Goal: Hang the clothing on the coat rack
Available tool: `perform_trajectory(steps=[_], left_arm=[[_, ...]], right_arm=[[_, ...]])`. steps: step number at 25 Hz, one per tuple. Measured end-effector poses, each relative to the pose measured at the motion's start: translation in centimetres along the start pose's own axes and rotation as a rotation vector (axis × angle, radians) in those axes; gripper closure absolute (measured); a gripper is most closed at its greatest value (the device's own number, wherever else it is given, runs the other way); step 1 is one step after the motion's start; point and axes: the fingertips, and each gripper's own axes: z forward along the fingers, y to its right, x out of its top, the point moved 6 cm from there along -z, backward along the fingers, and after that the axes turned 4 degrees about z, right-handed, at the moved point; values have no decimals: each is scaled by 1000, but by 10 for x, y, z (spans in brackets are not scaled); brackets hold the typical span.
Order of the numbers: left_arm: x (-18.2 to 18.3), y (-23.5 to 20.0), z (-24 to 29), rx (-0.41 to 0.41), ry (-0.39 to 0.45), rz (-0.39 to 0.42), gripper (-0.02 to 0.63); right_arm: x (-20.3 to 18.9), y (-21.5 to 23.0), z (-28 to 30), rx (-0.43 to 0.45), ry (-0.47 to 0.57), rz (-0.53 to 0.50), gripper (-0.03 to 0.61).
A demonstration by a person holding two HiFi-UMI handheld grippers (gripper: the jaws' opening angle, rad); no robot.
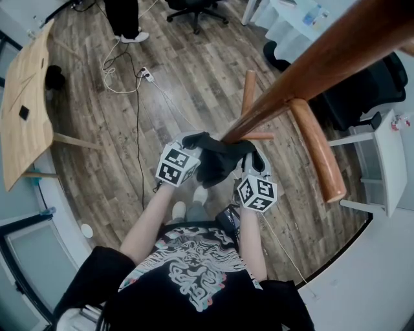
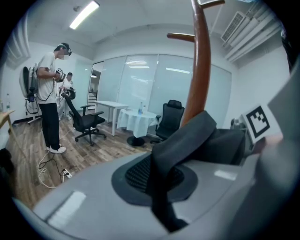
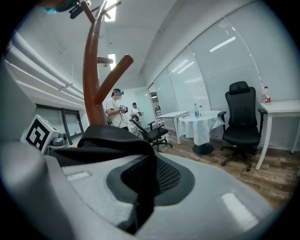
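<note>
A black garment (image 1: 217, 158) is stretched between my two grippers, right against the brown wooden coat rack pole (image 1: 310, 71). My left gripper (image 1: 194, 150) is shut on the garment's left edge; in the left gripper view the dark cloth (image 2: 180, 145) runs out from between the closed jaws toward the pole (image 2: 199, 70). My right gripper (image 1: 249, 158) is shut on the other edge, where the black cloth (image 3: 112, 138) is pinched between its jaws. A curved wooden peg (image 1: 317, 149) juts out just right of the garment, and a shorter peg (image 1: 248, 90) lies beyond it.
Black office chairs (image 1: 194, 10) and a white table (image 1: 291, 19) stand across the wood floor. A light wooden tabletop (image 1: 26, 103) is at left, with a cable and power strip (image 1: 147, 75) on the floor. Other people (image 2: 49, 93) stand far off. A white desk (image 1: 388, 161) is at right.
</note>
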Motion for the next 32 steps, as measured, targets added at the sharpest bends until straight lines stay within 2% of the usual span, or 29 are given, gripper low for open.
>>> perform_trajectory(steps=[9, 11, 17, 32], left_arm=[[0, 6, 0, -20, -25, -7, 611], [0, 6, -2, -27, -27, -7, 610], [1, 7, -10, -25, -33, -5, 580], [-9, 18, -30, -34, -49, 2, 541]], right_arm=[[-2, -2, -4, -1, -12, 16, 561], [-3, -3, -5, -2, -15, 26, 536], [-3, -4, -11, -13, -29, 26, 515], [-13, -7, -38, -38, -39, 28, 514]])
